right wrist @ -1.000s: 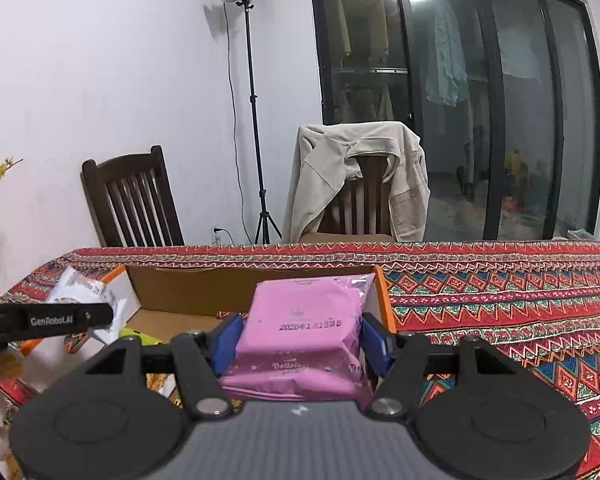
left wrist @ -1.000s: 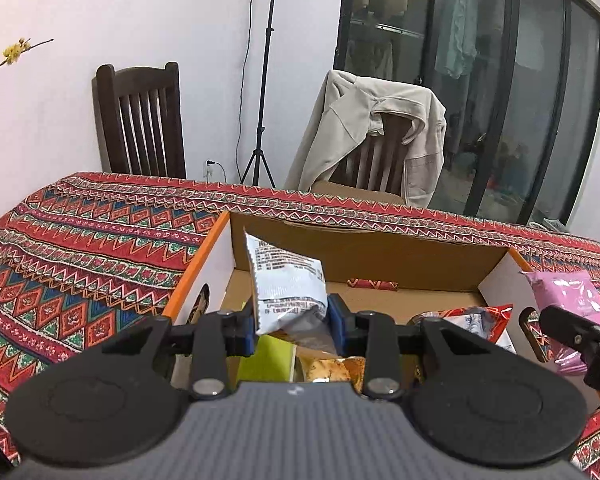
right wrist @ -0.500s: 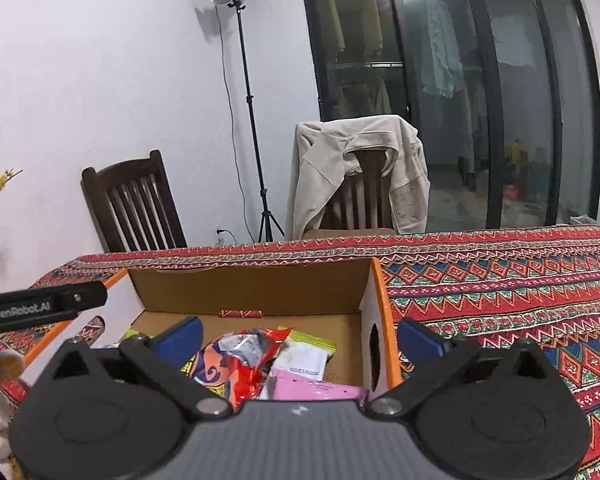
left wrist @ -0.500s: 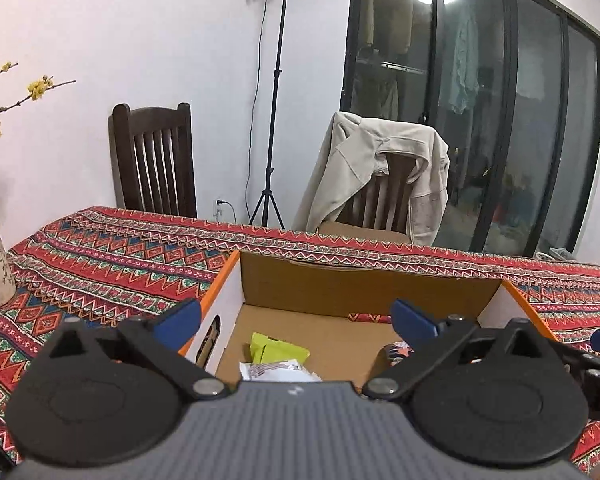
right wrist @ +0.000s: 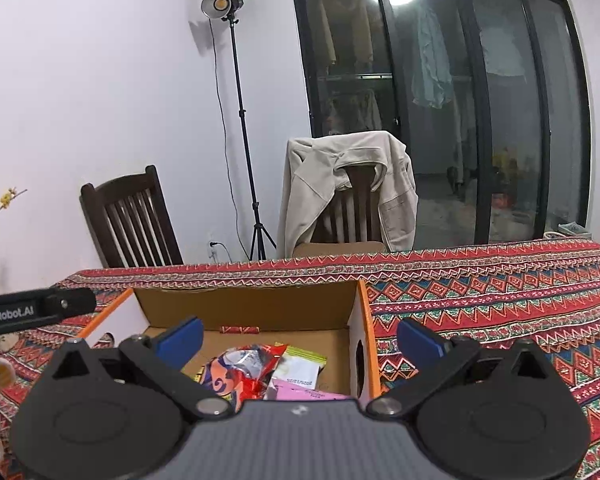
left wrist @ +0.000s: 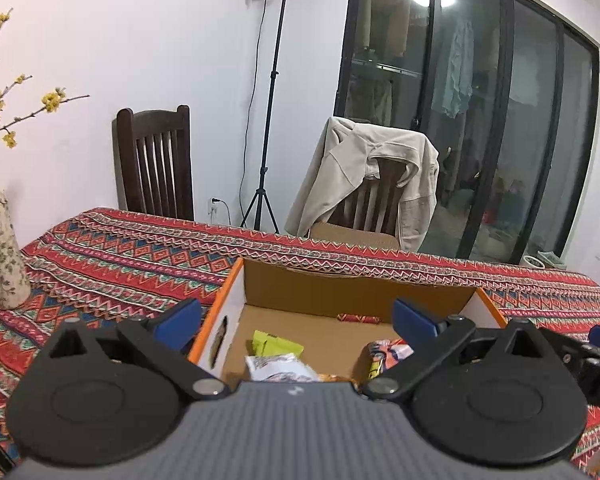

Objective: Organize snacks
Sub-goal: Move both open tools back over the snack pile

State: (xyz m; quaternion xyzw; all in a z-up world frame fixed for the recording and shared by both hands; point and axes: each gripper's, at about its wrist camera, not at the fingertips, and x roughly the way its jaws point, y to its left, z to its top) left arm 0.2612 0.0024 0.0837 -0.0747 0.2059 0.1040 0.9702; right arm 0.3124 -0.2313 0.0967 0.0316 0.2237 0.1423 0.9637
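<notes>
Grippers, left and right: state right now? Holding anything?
Left gripper: open, holding nothing, above the orange-edged cardboard box.
Right gripper: open, holding nothing, above the same box.

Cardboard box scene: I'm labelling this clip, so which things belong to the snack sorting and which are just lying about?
Part of the job:
cardboard box
pink packet
red-orange packet
green packet
white packet

Just lying about:
floral vase
beige jacket
empty chair
light stand

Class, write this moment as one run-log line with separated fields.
left gripper: open, empty | right gripper: open, empty | pink packet: in cardboard box | white packet: in box
</notes>
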